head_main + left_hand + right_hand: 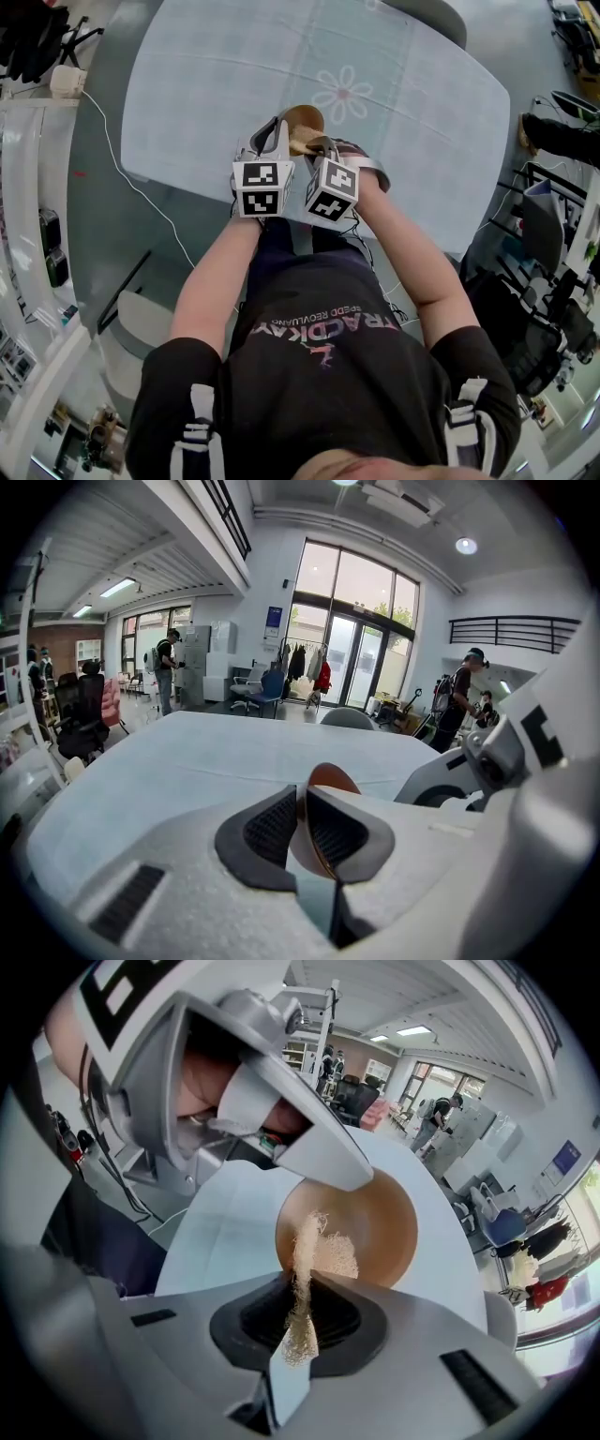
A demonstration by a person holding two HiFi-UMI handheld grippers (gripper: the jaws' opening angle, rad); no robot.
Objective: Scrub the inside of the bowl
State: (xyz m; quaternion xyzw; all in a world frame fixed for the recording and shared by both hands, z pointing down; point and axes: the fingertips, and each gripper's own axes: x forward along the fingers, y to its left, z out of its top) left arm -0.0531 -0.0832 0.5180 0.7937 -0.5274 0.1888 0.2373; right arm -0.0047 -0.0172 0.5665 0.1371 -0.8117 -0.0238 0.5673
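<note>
dan: Jaws on the left gripper (302, 822) are nearly together, pinching the rim of the bowl (330, 778), one jaw inside the wall and one outside. Is that enough of a hold for scrubbing?

kev: Probably, but I'd watch it. The bowl looks rigid and smooth, brown inside and pale outside. My guess is it's slick and can swivel about that single pinch point when pushed. The rim is really the only place to take it, since the wall's too curved. The right gripper (298, 1321) has its jaws closed on a scrubber (305, 1279), a pale fibrous wad squashed flat between them. Its free end pokes out toward the bowl's hollow at centre frame. It looks soft, light and floppy, so I'd grip close to the working end to stop it folding over.

dan: Where's the bowl though?

kev: Head view puts it upper centre, just beyond both grippers, over the near edge of the tabletop (234, 84). It's tipped up on edge with its opening toward the right gripper. Can't tell if it touches the tabletop. Head view hides both grips. Only the right gripper view shows the inside plus the scrubber. The left gripper view gives the rim edge-on and no scrubber at all.
</note>
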